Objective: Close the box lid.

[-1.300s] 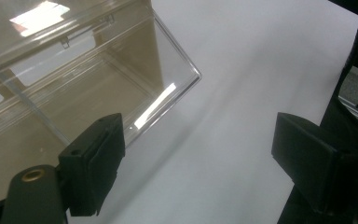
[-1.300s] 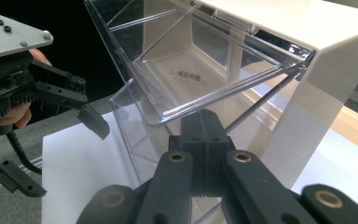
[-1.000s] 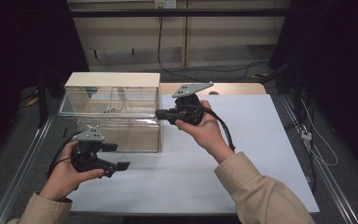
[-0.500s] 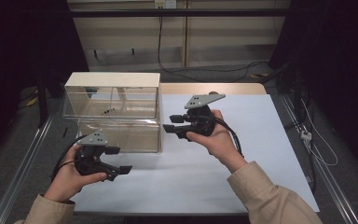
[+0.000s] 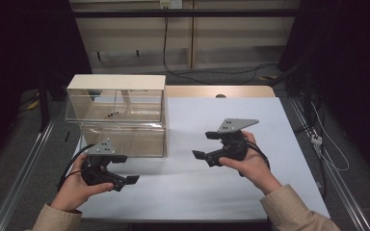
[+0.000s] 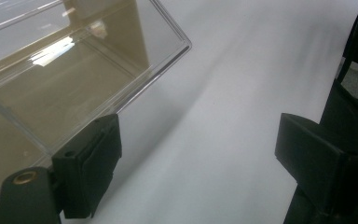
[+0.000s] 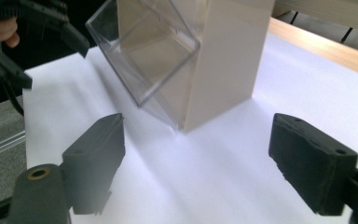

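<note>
I see clear box (image 5: 117, 115) at counter's left edge, released | right tongs (image 5: 206, 148) just opened, empty | left tongs (image 5: 125, 169) wide, empty | next step unclear

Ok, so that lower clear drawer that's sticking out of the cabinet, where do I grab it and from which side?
Probably the drawer's clear front wall, at its top rim. It juts toward the person beyond the upper drawer, so the rim looks open from above. Come from the front with the left gripper, which is nearest and open, one jaw inside the wall and one outside.
</note>
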